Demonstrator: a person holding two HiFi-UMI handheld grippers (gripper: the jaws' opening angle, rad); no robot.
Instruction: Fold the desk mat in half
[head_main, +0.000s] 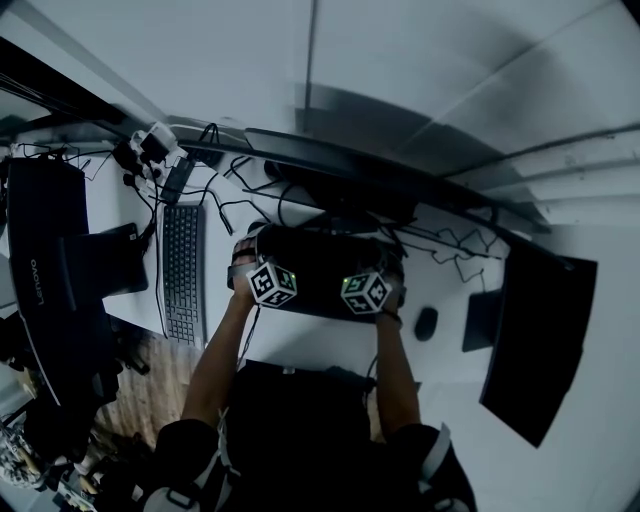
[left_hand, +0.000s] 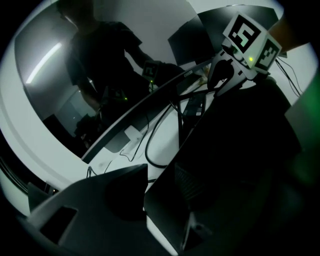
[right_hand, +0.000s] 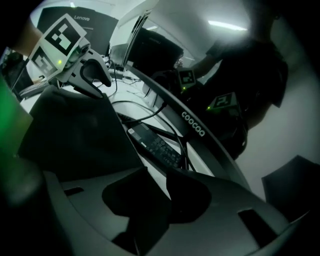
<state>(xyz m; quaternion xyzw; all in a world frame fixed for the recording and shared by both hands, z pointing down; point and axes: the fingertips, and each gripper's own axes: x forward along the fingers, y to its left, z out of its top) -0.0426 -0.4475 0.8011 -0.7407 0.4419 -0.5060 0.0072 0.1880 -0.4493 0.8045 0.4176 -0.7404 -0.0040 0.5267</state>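
Note:
The black desk mat lies doubled over on the white desk in front of the curved monitor. Both grippers sit at its near edge in the head view, the left gripper at the mat's left end and the right gripper toward its right end. In the left gripper view the left gripper has its jaws apart, with white desk showing in the gap and the mat spreading to the right. The right gripper also stands open, and the dark mat edge dips loosely between its jaws.
A keyboard lies left of the mat and a mouse right of it. Behind the mat are a power brick and loose cables under the monitor. Dark screens stand at the left and right.

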